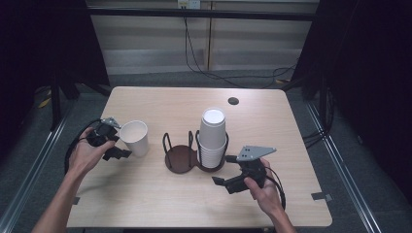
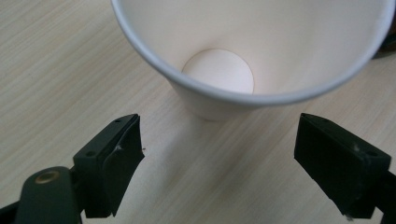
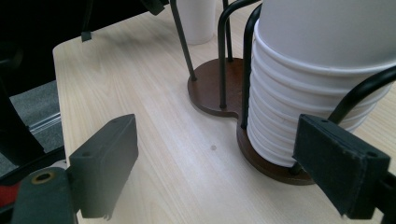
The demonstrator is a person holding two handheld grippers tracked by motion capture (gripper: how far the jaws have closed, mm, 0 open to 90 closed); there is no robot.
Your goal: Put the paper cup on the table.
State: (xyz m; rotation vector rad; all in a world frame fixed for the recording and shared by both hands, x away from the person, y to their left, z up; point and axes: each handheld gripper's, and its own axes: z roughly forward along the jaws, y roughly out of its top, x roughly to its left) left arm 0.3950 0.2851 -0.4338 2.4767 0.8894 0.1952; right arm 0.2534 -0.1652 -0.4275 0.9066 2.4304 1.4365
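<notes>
As seen from the high view, the scene is laid out on a pale wooden table [image 1: 160, 194], with the person's forearms entering from the near edge.

Single cup: a white paper cup [image 1: 134, 137] is stood upright, mouth up, on the left part of the table, just left of the holder; its empty inside and round base are seen in the left gripper view [image 2: 219, 74].

Left gripper: the left gripper [image 1: 118, 148] is held level at the near-left side of the cup. Its jaws are spread to either side of the cup's lower wall, and no pad is seen pressed on it; the cup is not gripped.

Holder: a dark wire cup holder [image 1: 182, 156] with a brown double base is placed at the table's middle; its left bay is bare.

Stack: a stack of white cups [image 1: 212, 138] is nested, bases up, in the holder's right bay, also seen close in the right gripper view [image 3: 317, 74].

Right gripper: the right gripper [image 1: 222, 185] is held near and right of the holder, well apart from the stack. Its jaws are spread wide, with nothing between them.

Far edge: a dark round hole [image 1: 233, 101] is set in the tabletop.
</notes>
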